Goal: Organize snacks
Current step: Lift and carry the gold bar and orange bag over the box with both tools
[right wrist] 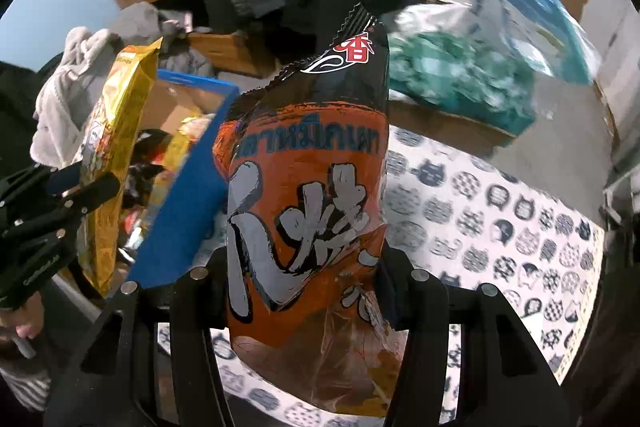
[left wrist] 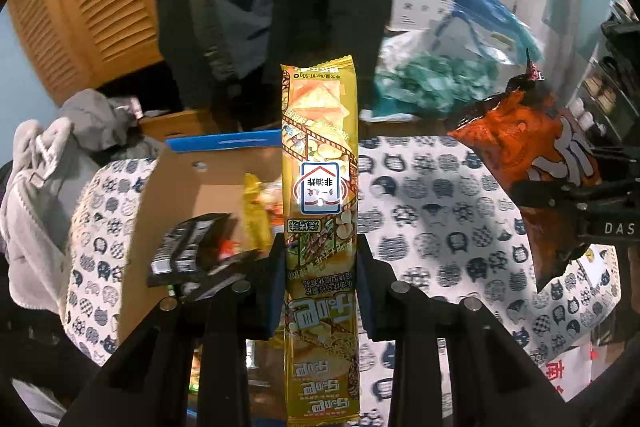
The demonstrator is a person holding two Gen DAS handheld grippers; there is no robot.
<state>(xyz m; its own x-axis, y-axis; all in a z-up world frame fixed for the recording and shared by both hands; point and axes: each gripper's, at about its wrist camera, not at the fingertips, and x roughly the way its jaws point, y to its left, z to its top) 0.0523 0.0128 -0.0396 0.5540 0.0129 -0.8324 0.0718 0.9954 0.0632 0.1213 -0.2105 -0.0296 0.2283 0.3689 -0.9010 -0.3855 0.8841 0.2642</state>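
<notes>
Left tool [left wrist: 320, 267] clenched on yellow snack pack [left wrist: 320, 167], right tool [right wrist: 304, 291] clenched on orange bag [right wrist: 308, 195], both aloft beside cardboard box [left wrist: 176, 183] (already part-filled). We lower each in, then release.

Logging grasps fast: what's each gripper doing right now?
Left gripper: closed on the yellow snack packet.
Right gripper: closed on the orange snack bag.

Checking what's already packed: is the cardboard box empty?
No. In the left wrist view the cardboard box already holds several snack packets, beside the yellow packet gripped by the left gripper.
</notes>
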